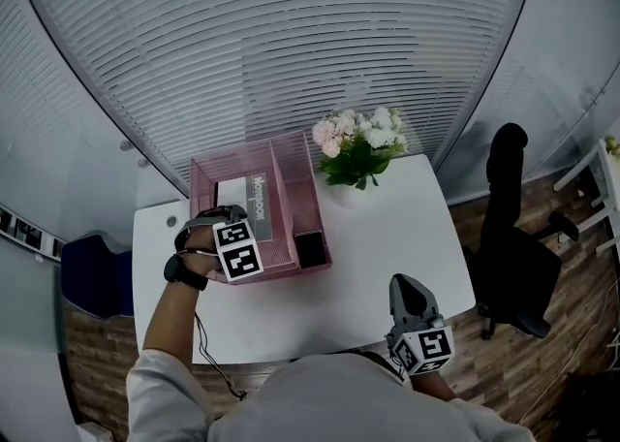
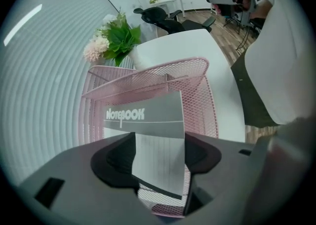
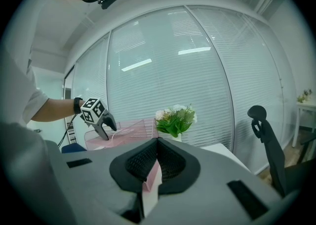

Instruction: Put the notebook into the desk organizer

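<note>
A white counter (image 1: 387,236) stands on a wooden floor (image 1: 542,353), close against glass walls hung with slatted blinds (image 1: 291,43). One black office chair (image 1: 513,256) sits off its right side. On the counter are one bunch of pink and white flowers (image 1: 356,149) and, just beside it, one pink mesh desk organizer (image 1: 281,266). The single grey notebook (image 1: 254,203) stands upright inside the organizer. The left tongs (image 2: 159,159) point down into it, jaws wide apart either side of the notebook, gripping nothing. The right tongs (image 3: 157,165) hover at the near edge, jaws together and empty.
</note>
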`<state>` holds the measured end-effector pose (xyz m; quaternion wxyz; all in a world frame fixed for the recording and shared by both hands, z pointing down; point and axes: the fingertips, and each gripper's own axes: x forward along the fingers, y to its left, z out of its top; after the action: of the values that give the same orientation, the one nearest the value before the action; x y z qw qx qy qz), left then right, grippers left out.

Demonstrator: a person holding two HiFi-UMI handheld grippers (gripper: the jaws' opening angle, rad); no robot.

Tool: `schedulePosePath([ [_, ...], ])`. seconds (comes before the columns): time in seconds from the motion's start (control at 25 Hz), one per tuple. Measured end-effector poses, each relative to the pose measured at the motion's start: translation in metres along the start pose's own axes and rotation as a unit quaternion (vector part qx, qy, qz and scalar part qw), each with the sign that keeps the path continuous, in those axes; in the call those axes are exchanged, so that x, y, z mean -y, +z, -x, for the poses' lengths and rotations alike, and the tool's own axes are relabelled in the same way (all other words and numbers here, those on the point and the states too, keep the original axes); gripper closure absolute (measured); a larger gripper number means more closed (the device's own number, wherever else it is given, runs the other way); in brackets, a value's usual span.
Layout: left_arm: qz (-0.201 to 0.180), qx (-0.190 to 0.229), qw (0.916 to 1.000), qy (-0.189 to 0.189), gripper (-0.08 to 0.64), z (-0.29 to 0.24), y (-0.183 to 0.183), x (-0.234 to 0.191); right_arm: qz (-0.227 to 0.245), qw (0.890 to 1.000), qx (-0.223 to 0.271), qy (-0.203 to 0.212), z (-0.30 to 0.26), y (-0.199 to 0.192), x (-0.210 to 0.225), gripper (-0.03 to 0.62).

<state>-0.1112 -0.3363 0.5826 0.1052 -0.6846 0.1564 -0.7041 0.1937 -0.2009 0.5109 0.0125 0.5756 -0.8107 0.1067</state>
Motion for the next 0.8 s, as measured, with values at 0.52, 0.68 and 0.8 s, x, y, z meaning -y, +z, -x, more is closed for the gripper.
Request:
schedulePosePath([
  [0.52,-0.001,-0.009,0.9986,-0.053,0.262,0.003,-0.002,0.010,-0.009,1.000,0.004,-0.009,0.004,-0.001,0.014,0.578],
  [0.68,-0.003,-0.009,0.9986,-0.052,0.262,0.003,-0.001,0.012,-0.008,1.000,0.006,-0.006,0.003,0.000,0.011,0.578],
  [0.8,-0.006,-0.008,0.9986,-0.053,0.262,0.005,0.001,0.016,-0.006,1.000,0.007,-0.003,0.003,0.002,0.009,0.578],
])
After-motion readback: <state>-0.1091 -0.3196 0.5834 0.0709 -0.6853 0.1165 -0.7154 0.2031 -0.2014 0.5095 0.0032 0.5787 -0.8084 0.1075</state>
